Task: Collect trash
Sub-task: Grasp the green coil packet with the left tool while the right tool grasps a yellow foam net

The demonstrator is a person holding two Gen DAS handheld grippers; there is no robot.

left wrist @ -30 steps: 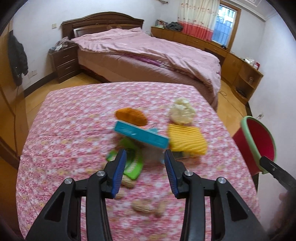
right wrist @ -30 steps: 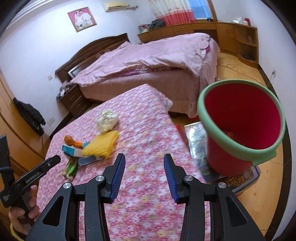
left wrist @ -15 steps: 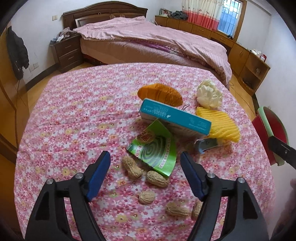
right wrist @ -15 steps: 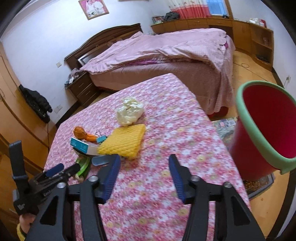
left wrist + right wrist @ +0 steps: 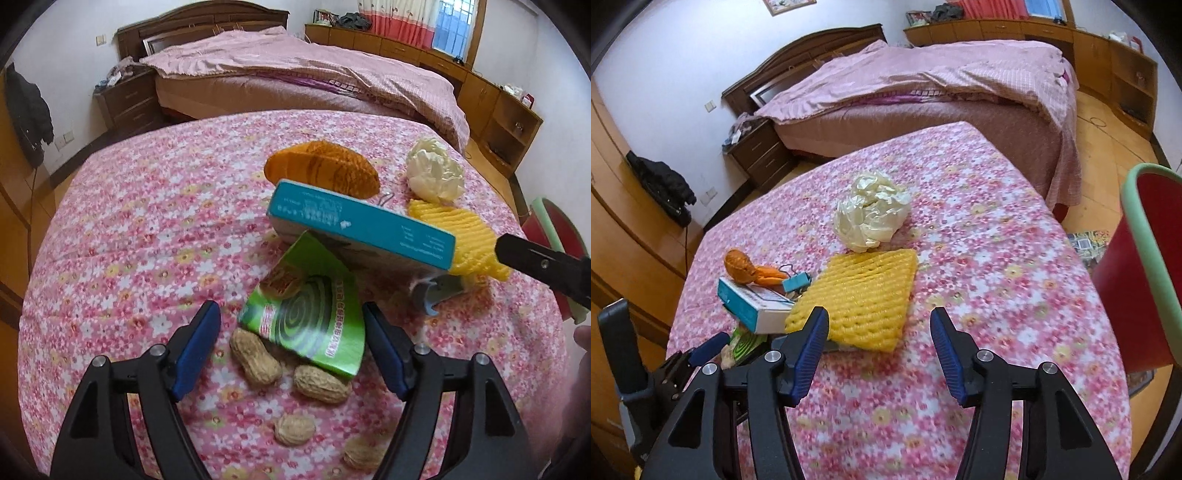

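Trash lies on a pink floral table [image 5: 147, 229]. A green spiral-print packet [image 5: 310, 317] leans under a teal box [image 5: 362, 225], with several peanuts [image 5: 255, 358] in front. Behind are an orange knitted piece [image 5: 321, 170], a crumpled cream wrapper [image 5: 434, 173] and yellow foam netting [image 5: 461, 236]. My left gripper [image 5: 291, 347] is open, its jaws either side of the packet's near edge, low over the peanuts. My right gripper [image 5: 879, 343] is open and empty, just in front of the yellow netting [image 5: 868, 295]. The red bin [image 5: 1141, 273] stands right of the table.
A grey-blue clip-like piece [image 5: 436, 291] lies under the box's right end. A blue binder clip [image 5: 796, 282] sits by the orange piece [image 5: 746, 267]. A bed [image 5: 295, 81] and wooden cabinets [image 5: 498, 107] lie beyond the table. My right gripper's body [image 5: 543, 266] shows at the right.
Both grippers have opened wider. My left gripper has moved forward and down to the green packet and peanuts. My right gripper has swung left from the bin toward the yellow netting.
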